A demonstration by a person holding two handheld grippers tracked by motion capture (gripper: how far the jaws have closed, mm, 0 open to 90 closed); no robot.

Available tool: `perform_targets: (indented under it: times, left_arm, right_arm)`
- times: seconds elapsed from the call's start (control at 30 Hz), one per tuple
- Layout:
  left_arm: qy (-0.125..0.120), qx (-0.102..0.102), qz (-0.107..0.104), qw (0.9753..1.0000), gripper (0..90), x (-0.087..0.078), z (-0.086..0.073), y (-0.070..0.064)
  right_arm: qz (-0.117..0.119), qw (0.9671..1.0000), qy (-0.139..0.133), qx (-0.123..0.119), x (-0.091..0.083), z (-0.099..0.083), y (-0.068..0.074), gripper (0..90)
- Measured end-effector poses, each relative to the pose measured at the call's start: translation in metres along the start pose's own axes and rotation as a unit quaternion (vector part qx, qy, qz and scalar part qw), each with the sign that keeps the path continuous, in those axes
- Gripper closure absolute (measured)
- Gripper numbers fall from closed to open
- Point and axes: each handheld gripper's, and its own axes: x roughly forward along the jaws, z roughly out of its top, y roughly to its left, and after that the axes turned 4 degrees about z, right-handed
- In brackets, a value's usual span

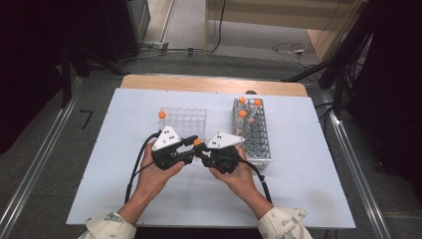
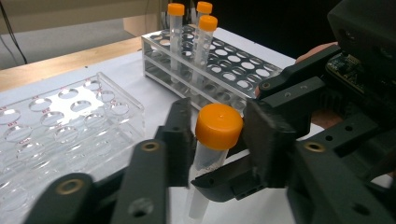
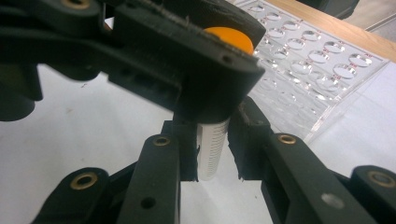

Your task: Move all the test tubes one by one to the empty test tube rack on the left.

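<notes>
- I see both grippers meeting over the white table [image 1: 298, 199], between the clear rack [image 1: 185, 121] and the metal rack [image 1: 255, 133].
- My left gripper [image 2: 214, 135] has its jaws at either side of the orange cap [image 2: 218, 125] of an upright tube [image 2: 205, 173]; the right-hand jaw looks to press on the cap, the left-hand one sits just beside it.
- My right gripper [image 3: 212, 149] has its jaws drawn in close on the tube's graduated body below the cap, pinching it.
- The tube hangs above the table, its lower end free, just in front of the clear rack.
- One capped tube [image 1: 161, 115] stands at the clear rack's far left corner; three more [image 2: 205, 37] stand in the metal rack.
</notes>
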Motion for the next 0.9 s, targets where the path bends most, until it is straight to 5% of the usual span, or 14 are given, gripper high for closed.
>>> perform_targets:
  times: [0.27,0.57,0.9]
  left_arm:
    - [-0.002,0.003,-0.002,1.0000,70.4,0.001,0.000,0.000]
    - [-0.008,-0.008,0.009,0.9999,70.8,-0.003,0.003,0.006]
    - [-0.025,-0.037,0.043,0.9980,70.8,-0.014,0.015,0.032]
  right_arm:
    - [0.000,1.0000,0.001,0.001,0.000,0.000,0.000,70.0]
    - [-0.013,0.9998,-0.002,0.015,-0.001,0.002,0.000,33.0]
    - [-0.021,0.9993,-0.004,0.030,-0.009,0.003,-0.006,26.2]
